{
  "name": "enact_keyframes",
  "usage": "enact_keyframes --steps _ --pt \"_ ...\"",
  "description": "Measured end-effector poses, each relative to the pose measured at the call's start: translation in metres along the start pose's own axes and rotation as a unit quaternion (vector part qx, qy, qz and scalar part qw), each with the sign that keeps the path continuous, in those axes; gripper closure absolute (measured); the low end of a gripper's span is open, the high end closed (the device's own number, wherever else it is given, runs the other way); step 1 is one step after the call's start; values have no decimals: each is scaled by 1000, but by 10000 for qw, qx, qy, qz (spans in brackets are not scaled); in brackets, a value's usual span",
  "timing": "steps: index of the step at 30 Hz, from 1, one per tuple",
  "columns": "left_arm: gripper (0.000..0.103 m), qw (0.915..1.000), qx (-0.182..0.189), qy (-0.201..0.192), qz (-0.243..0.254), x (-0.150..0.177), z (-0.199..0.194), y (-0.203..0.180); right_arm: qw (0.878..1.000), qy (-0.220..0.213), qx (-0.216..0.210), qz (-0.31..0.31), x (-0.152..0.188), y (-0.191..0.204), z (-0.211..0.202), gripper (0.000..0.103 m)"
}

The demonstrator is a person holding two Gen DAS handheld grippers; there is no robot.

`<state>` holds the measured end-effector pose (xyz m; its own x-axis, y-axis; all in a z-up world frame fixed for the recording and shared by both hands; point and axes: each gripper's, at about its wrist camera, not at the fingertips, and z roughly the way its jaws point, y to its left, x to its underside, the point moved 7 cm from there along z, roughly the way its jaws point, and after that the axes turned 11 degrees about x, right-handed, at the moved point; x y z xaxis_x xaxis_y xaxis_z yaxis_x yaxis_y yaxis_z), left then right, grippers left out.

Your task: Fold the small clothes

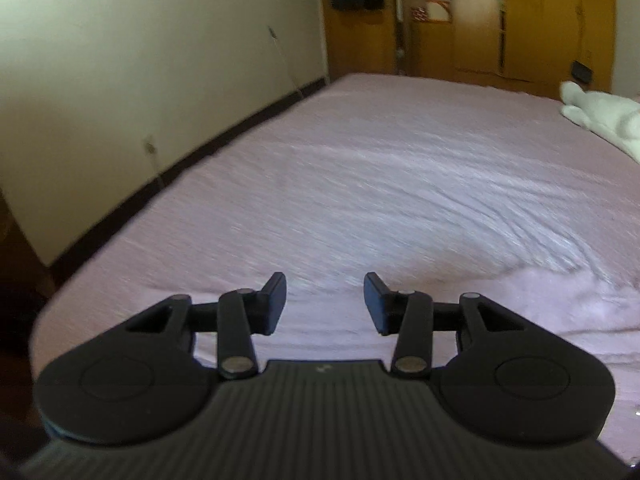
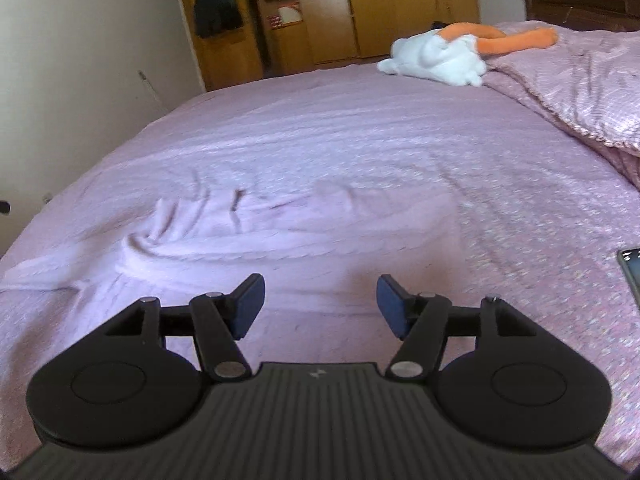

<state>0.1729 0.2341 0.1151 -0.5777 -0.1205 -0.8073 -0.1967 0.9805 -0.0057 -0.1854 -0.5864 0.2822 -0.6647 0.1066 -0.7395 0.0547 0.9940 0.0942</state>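
Both tongs, left tongs [image 1: 325, 304] and right tongs [image 2: 320, 306], hang released and empty above the bed [image 2: 360, 140]; the pale pink garment [image 2: 224, 236] lies rumpled below, probably awaiting another fold.

Grippers showing: two, left gripper [image 1: 325, 304] and right gripper [image 2: 320, 306]
Pink garments lying: one pink garment [image 2: 256, 236]
Plush toys lying: one [image 2: 440, 56]
Phones lying: one [image 2: 632, 272]
Beds showing: one [image 2: 360, 140]

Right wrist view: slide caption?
Open right hand-held gripper above a rumpled pale pink garment on the pink bedspread.
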Motion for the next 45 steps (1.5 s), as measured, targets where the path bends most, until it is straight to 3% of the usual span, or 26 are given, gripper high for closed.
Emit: enact_keyframes --steps 6,10,15,23,28,34,35,36,40,45 --pt "56 9971 109 271 -699 15 9 59 9995 290 -62 -45 33 23 1 34" --pt "56 9876 325 541 -1438 52 34 84 9985 538 66 -117 55 28 8 33" --pt "56 9785 467 737 -1867 89 64 94 9972 666 320 -69 69 25 16 33" --pt "56 9562 606 418 -2834 102 98 112 9945 883 554 57 79 20 28 33" --pt "56 9498 690 169 -3048 96 110 123 9947 831 595 100 79 19 29 33" --pt "59 9537 575 78 -2950 86 124 125 9956 767 531 94 80 16 29 33" --pt "70 9565 504 60 -2872 84 126 124 9958 756 517 73 80 16 28 33" --pt "89 9595 441 69 -2781 83 128 123 9960 742 503 63 81 16 28 33" --pt "94 9691 326 -207 -2438 75 118 117 9964 715 425 130 81 12 27 33" --pt "95 9800 387 -765 -1795 47 75 99 9963 744 307 304 79 6 28 33"
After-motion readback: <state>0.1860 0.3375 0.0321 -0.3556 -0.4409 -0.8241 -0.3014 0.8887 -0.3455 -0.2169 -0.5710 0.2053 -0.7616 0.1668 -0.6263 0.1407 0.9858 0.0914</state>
